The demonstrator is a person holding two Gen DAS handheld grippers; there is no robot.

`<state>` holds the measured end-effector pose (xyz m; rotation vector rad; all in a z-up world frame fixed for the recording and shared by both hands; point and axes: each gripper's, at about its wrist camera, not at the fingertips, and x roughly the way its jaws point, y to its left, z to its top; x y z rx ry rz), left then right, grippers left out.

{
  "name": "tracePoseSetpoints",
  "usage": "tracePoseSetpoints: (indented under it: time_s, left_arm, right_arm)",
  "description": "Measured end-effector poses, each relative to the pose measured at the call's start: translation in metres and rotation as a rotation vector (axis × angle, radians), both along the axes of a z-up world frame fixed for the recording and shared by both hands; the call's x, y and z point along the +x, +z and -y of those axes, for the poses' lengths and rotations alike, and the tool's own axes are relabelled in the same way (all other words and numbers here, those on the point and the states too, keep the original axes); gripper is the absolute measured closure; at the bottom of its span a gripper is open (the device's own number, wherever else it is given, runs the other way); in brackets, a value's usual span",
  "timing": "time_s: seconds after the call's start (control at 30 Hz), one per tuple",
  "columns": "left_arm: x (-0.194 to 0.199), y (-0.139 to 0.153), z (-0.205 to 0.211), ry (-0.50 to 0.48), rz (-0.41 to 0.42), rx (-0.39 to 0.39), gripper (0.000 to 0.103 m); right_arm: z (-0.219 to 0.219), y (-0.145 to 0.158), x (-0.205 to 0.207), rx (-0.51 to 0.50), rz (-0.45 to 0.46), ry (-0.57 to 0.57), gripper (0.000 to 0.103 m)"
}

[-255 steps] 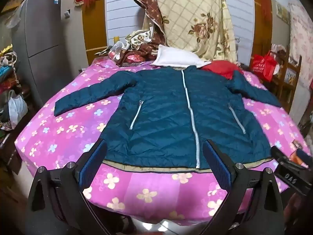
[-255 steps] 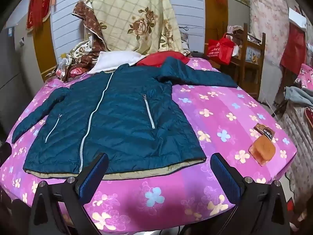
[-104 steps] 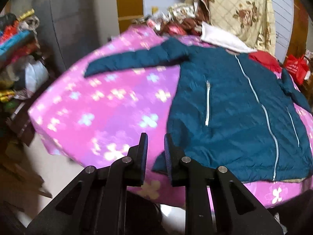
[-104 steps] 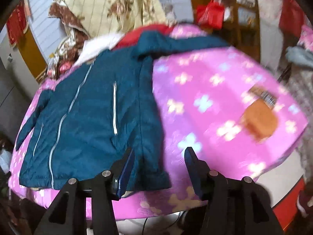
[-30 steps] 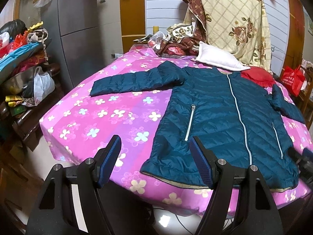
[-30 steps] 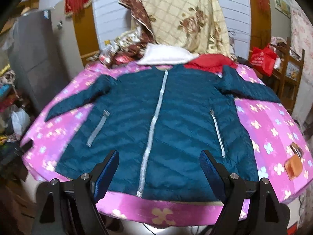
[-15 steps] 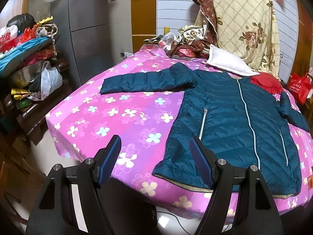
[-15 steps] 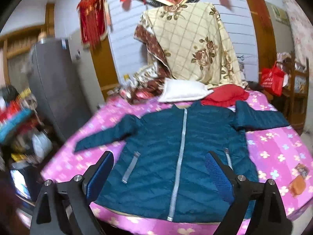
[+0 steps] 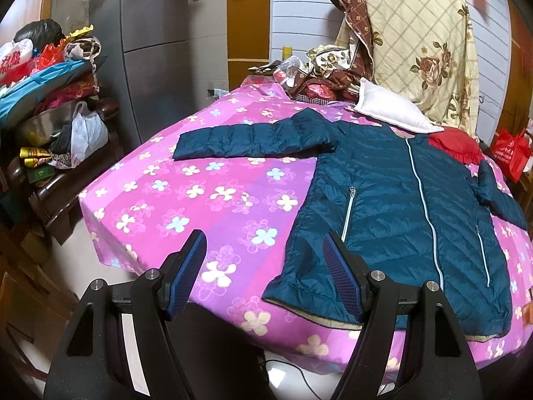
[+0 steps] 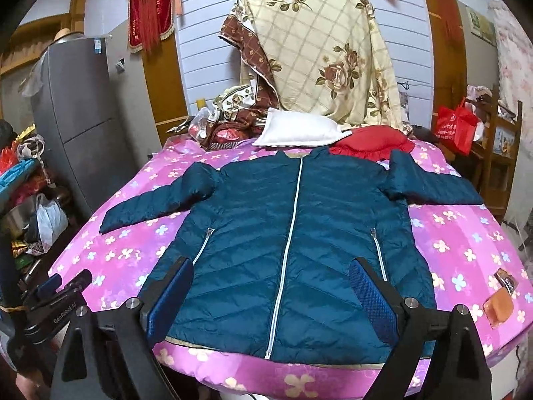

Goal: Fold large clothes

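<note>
Jacket (image 10: 286, 233), puffy and soft, lies flat on the pink bed (image 9: 200, 206). Left gripper (image 9: 263, 276) and right gripper (image 10: 271, 303) both stand apart, empty; better take the sleeve cuffs or near hem.

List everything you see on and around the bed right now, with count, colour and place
jacket: one, dark teal, zipped, flat on the bed, sleeves spread
bedsheet: one, pink with flowers, covering the bed
pillow: one, white, above the jacket collar
red cushion: one, beside the pillow
floral blanket: one, cream and brown, draped at the head of the bed
orange-brown pouch: one, near the bed's right edge
red bag: one, right of the bed
fridge: one, grey, left of the bed
left gripper: jaws open, empty
right gripper: jaws open, empty
</note>
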<state>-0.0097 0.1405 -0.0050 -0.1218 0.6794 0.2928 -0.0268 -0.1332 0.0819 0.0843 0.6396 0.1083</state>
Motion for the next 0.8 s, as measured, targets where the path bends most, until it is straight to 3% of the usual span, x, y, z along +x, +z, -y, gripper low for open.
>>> tracePoseSetpoints:
  time_s: [0.8]
  left_arm:
    - [0.006,-0.009,-0.011,0.026,-0.046,-0.031,0.030]
  right_arm:
    - [-0.002,-0.017,0.000,-0.009,-0.039,0.009,0.010]
